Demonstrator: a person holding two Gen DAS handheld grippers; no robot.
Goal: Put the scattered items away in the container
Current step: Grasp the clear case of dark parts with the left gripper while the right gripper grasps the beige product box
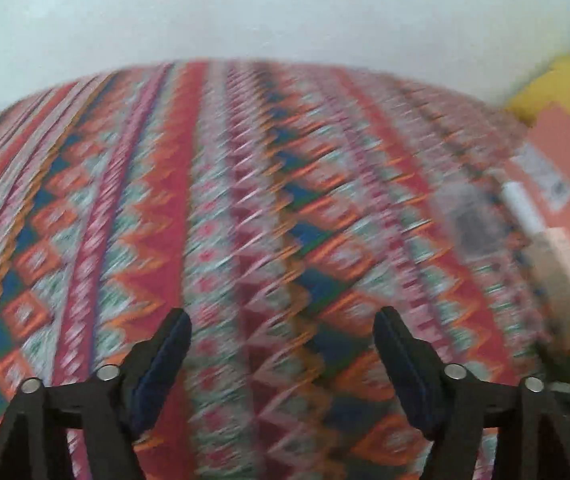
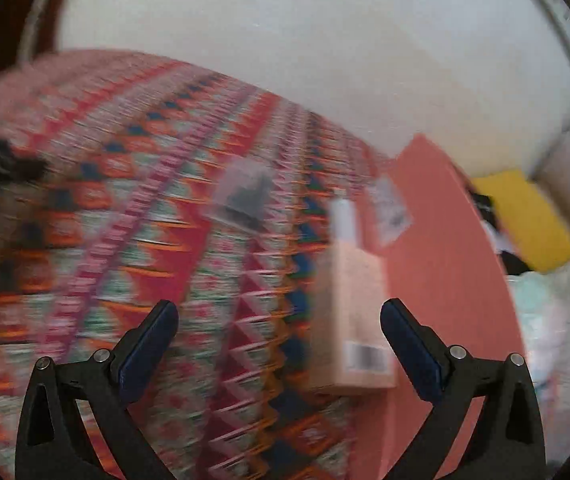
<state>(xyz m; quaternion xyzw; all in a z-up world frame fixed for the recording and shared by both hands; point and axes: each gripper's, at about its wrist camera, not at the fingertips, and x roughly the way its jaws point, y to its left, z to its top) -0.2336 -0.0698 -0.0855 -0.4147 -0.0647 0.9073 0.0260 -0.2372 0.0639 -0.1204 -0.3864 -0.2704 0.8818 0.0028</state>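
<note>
Right claw (image 2: pixel 279 316) gapes wide and empty over the patterned cloth (image 2: pixel 133 240), the beige box (image 2: pixel 349 312) lying between its fingers, touching the salmon container (image 2: pixel 445 260). Left claw (image 1: pixel 283 324) is spread wide too, holding nothing. Both views are blurred.

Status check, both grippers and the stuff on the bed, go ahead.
Left gripper open, empty. Right gripper open, empty, near beige box beside salmon box. Clear packet loose on patterned cloth. Nothing blocking; frames blurred.
</note>
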